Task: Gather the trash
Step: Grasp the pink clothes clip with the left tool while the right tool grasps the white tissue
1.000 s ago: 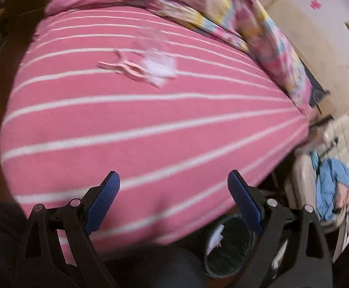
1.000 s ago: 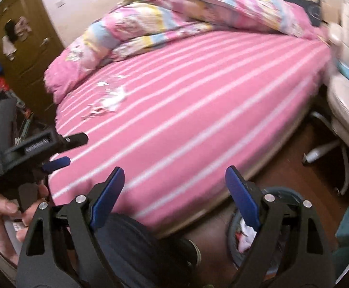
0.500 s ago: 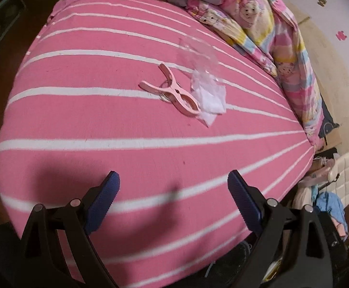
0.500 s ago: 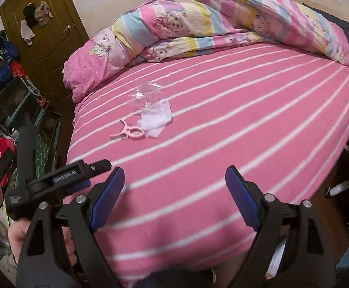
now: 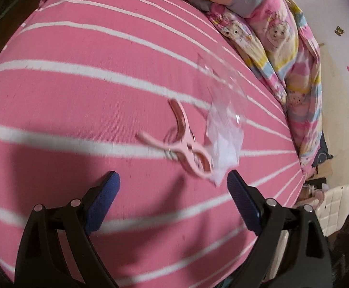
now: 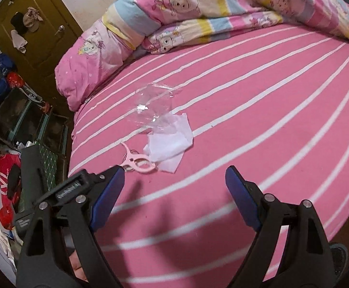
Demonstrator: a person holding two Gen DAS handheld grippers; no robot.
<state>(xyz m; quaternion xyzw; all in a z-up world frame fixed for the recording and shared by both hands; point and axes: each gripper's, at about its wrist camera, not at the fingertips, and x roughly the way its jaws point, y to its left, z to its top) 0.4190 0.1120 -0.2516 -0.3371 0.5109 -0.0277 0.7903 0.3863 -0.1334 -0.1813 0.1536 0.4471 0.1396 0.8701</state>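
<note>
Left gripper (image 5: pixel 173 187) jaws wide apart, empty, over pink striped bed (image 5: pixel 78 100), just short of pink plastic clothes peg (image 5: pixel 186 148). Right gripper (image 6: pixel 174 187) same, wide apart, nothing held. Trash near bed's left edge: crumpled clear plastic wrapper (image 6: pixel 154 106) overlapping flat white tissue (image 6: pixel 169 144), peg touching tissue. Rumpled cartoon-print quilt (image 6: pixel 198 12) along far edge.

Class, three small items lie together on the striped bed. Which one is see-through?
The clear plastic wrapper, lying farthest from the grippers: the pink stripes show through it. The white tissue beside it is opaque, and the pink clothes peg is solid plastic.
</note>
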